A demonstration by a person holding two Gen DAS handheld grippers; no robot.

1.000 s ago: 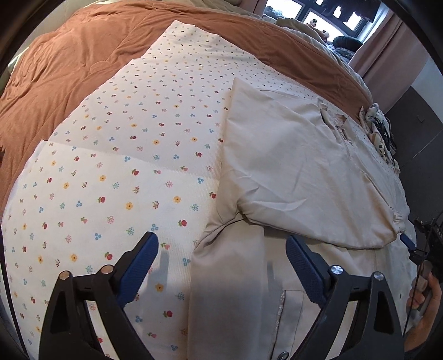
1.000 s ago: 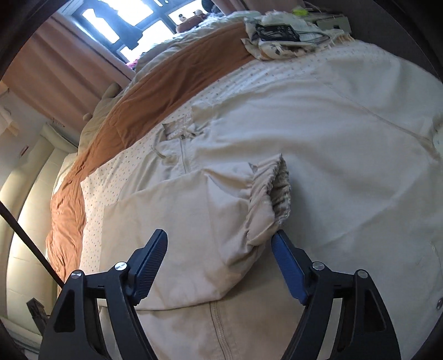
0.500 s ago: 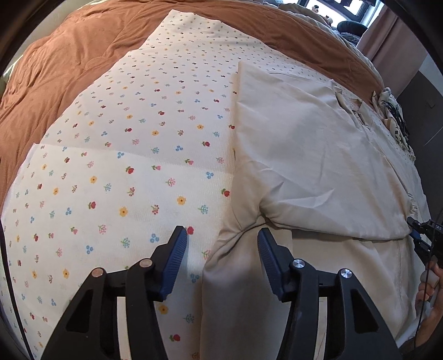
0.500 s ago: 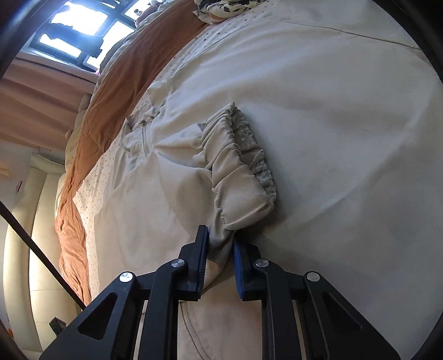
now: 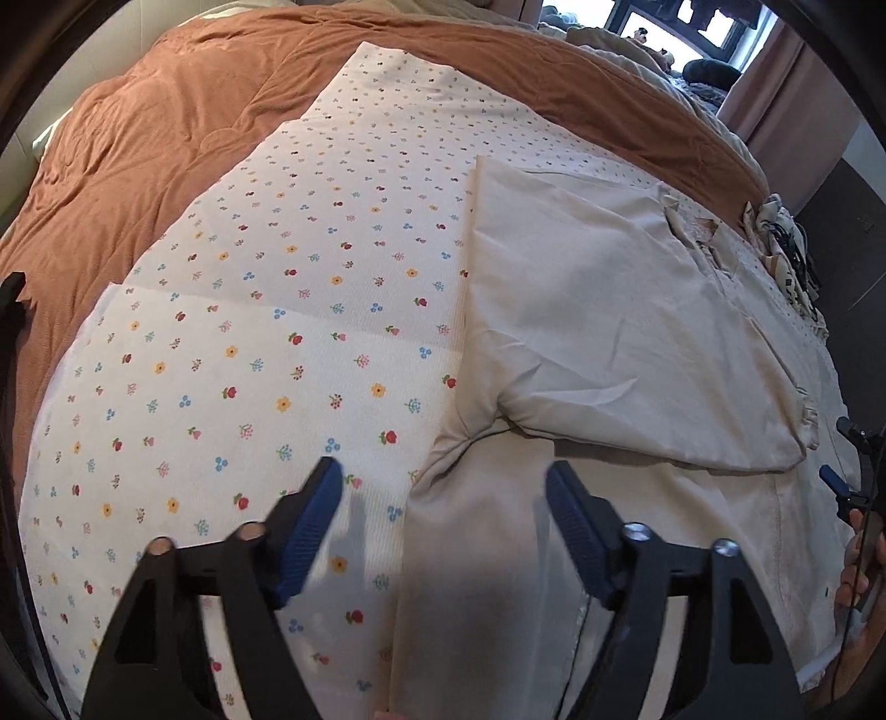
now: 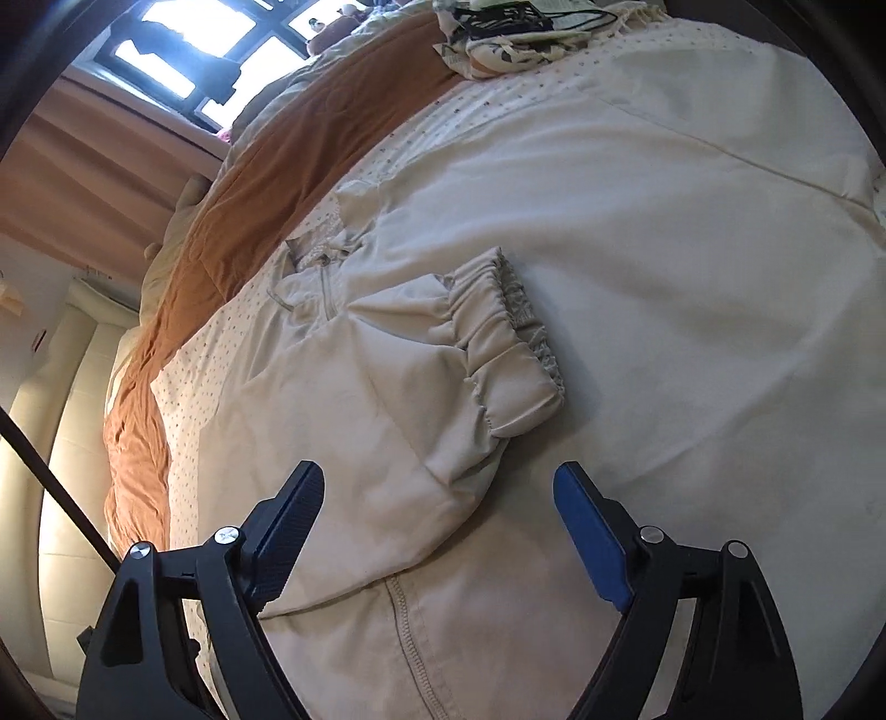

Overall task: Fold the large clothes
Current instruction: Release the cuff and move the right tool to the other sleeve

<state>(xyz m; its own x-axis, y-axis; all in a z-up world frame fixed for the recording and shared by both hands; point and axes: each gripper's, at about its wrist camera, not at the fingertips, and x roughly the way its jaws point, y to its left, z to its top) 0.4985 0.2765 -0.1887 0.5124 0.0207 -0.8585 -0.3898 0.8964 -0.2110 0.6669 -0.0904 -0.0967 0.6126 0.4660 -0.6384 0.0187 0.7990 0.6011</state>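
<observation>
A beige jacket (image 5: 609, 310) lies flat on the bed, one sleeve folded across its front. My left gripper (image 5: 443, 471) hovers over the jacket's side edge near the armpit fold; its jaws are opening and the pads press on nothing. In the right wrist view the folded sleeve ends in a gathered elastic cuff (image 6: 509, 354) resting on the jacket body (image 6: 664, 249). My right gripper (image 6: 440, 471) sits just short of the sleeve's lower edge, jaws opening, with cloth lying beneath the gap but not pinched. Its blue fingertip (image 5: 833, 482) shows at the right edge of the left wrist view.
A white sheet with small flowers (image 5: 277, 332) lies under the jacket, over a brown duvet (image 5: 166, 138). A patterned cloth with black cables (image 6: 509, 39) sits at the bed's far corner. A hand (image 5: 858, 576) holds the right gripper. A window and curtains (image 6: 111, 166) lie beyond.
Half a second ago the right jaws were pinched on the sleeve's edge and the left jaws had narrowed over the armpit fold; both have let go, spread wide and drawn back slightly.
</observation>
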